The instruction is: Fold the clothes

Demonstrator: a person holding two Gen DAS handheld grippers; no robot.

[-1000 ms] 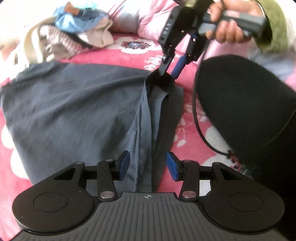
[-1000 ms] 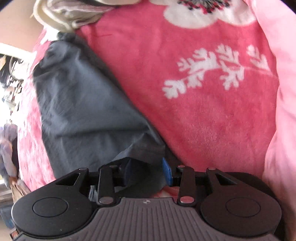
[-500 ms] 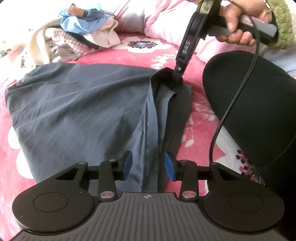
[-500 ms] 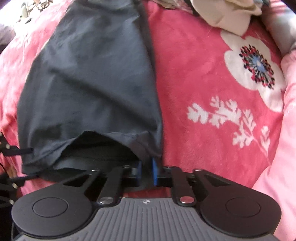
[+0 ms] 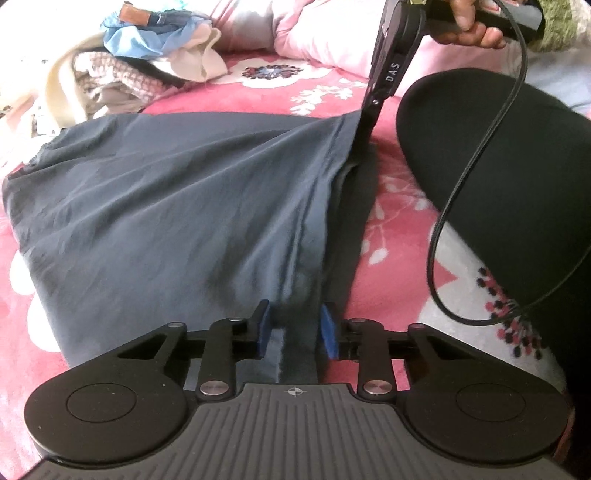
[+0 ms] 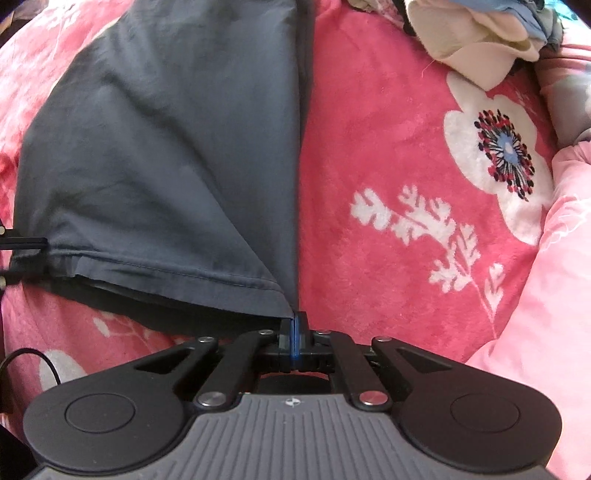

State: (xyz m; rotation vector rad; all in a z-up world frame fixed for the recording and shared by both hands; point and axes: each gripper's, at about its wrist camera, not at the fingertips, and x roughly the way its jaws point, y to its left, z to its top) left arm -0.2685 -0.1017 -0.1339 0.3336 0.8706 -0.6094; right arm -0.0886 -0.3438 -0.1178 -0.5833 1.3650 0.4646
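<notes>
A dark grey garment (image 5: 177,206) lies spread across a pink floral blanket (image 6: 406,221), filling the centre and left of the left wrist view. The left gripper (image 5: 293,330), at the lower centre of that frame, has just been closing; a bunched fold of the garment's hem sits between its blue pads (image 5: 263,328), which meet the cloth on both sides. The right gripper (image 6: 294,332), at the lower centre of the right wrist view, is fully closed, pinching the garment's corner. In the left wrist view it stands at the upper right, held by a hand (image 5: 469,22). A pile of clothes (image 5: 155,62) rests at the upper left.
</notes>
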